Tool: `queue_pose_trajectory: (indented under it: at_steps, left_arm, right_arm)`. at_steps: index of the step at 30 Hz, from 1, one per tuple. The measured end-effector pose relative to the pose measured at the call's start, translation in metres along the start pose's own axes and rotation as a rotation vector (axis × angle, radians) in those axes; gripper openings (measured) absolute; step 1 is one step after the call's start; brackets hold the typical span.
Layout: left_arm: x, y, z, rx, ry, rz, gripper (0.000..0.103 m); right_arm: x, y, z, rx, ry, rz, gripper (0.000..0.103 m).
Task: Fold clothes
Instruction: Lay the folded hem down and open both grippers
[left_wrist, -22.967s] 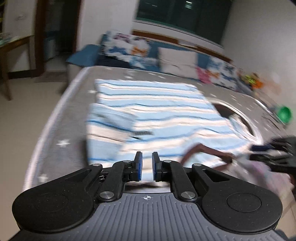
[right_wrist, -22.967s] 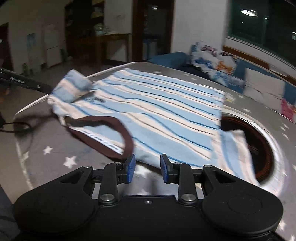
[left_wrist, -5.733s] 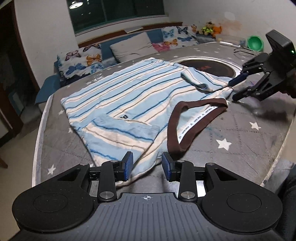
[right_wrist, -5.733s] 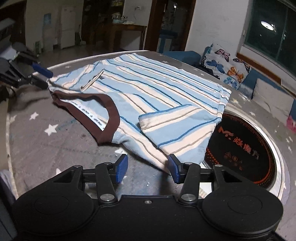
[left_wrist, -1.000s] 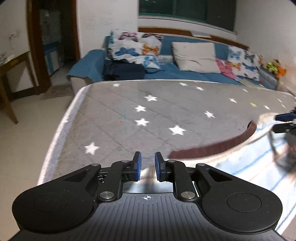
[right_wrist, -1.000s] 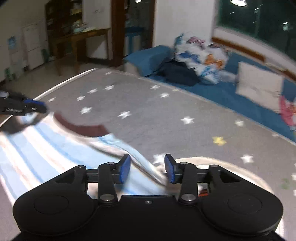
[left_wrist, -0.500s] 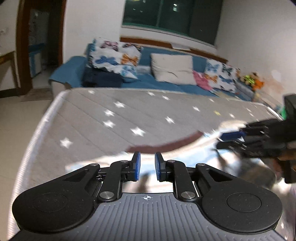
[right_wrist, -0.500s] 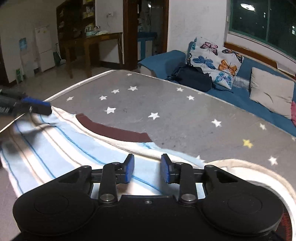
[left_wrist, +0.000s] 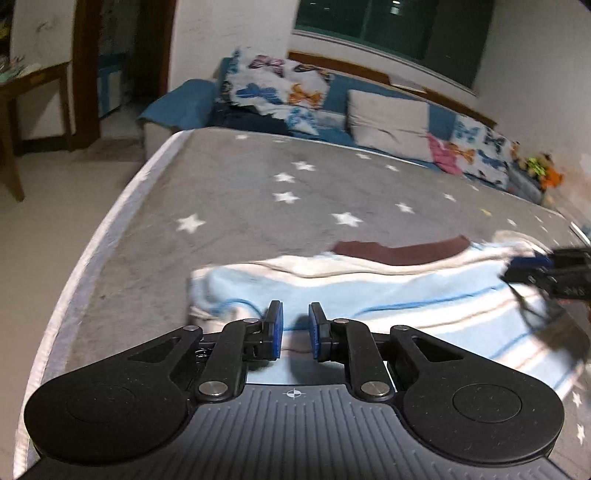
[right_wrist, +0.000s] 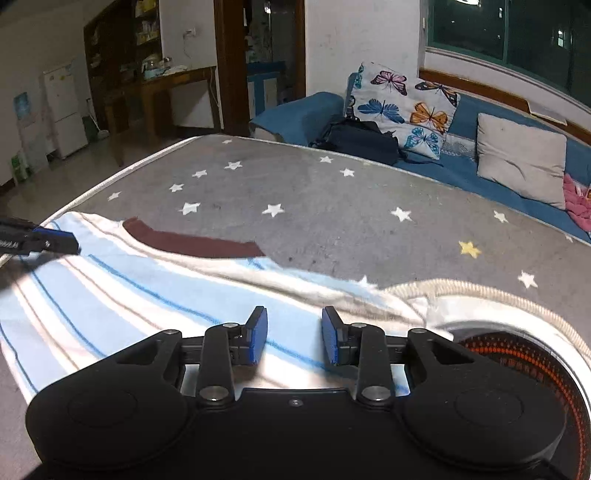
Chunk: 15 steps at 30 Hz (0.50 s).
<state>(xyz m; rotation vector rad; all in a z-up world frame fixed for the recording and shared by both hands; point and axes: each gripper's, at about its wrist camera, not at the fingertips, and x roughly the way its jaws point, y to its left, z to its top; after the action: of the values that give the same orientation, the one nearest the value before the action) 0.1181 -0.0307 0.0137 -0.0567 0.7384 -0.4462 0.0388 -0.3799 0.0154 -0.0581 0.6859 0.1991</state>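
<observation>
A light blue and cream striped shirt (left_wrist: 388, 291) with a brown collar (left_wrist: 402, 253) lies folded over on the grey star-patterned table cover (left_wrist: 229, 199). My left gripper (left_wrist: 294, 334) hovers over the shirt's left edge, jaws slightly apart and empty. My right gripper (right_wrist: 293, 339) is open and empty above the shirt (right_wrist: 122, 295), whose collar (right_wrist: 192, 242) lies ahead. Each gripper shows in the other's view: the right gripper sits at the shirt's right edge (left_wrist: 546, 269), the left gripper at the left (right_wrist: 40, 240).
A round dark inset with orange markings (right_wrist: 517, 362) sits in the table at the right. A blue sofa with butterfly cushions (right_wrist: 402, 107) runs behind the table. A wooden desk (right_wrist: 166, 88) and a fridge (right_wrist: 64, 110) stand far left. The table edge (left_wrist: 85, 258) is close on the left.
Both grippers have opened and let go of the shirt. The shirt's collar end now rests flat on the table cover. The right gripper's jaws have widened most.
</observation>
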Motion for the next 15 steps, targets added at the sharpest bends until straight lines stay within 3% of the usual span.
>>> queue_pose_trajectory:
  at_steps: [3,9,13,15]
  left_arm:
    - [-0.004,0.008,0.005,-0.061,-0.01,-0.011,0.01]
    - [-0.016,0.004,0.01,-0.015,-0.069,0.09,0.012]
    - [-0.019,0.013,0.008,-0.088,-0.085,0.079,0.014]
    - [-0.022,0.016,0.007,-0.108,-0.097,0.08,0.022]
  right_arm:
    - [-0.005,-0.003,-0.004,0.02,-0.007,-0.004,0.035]
    - [-0.017,0.0,-0.009,0.014,-0.011,0.007,0.035]
    - [-0.024,0.003,-0.013,0.007,-0.013,0.016,0.036]
    - [-0.028,0.004,-0.015,0.004,-0.014,0.02,0.036]
